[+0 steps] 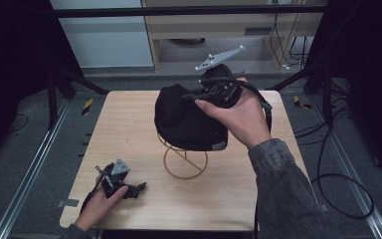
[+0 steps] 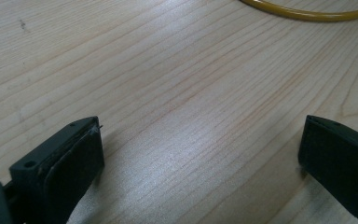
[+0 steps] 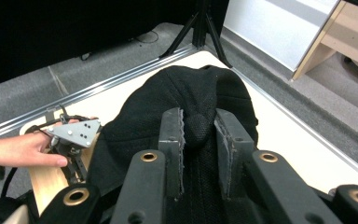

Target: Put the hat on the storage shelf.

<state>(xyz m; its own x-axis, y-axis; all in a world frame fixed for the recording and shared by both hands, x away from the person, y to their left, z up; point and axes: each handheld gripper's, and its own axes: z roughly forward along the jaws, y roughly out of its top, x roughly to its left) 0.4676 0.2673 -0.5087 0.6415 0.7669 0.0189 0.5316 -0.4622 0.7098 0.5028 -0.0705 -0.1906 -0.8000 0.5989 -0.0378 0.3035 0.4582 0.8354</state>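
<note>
Atop wire stand (image 1: 185, 159), black cap (image 1: 184, 119), brim nearward

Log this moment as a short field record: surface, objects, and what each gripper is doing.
surface: light wooden table
object 1: black cap, sitting on top of the stand
object 2: gold wire stand, its ring base on the table
right gripper: jaws shut on a fold of the black cap's fabric
left gripper: jaws wide open, nothing between them, low over bare table at the near left corner
right hand: wrapped around the right gripper, above the cap
left hand: holding the left gripper
</note>
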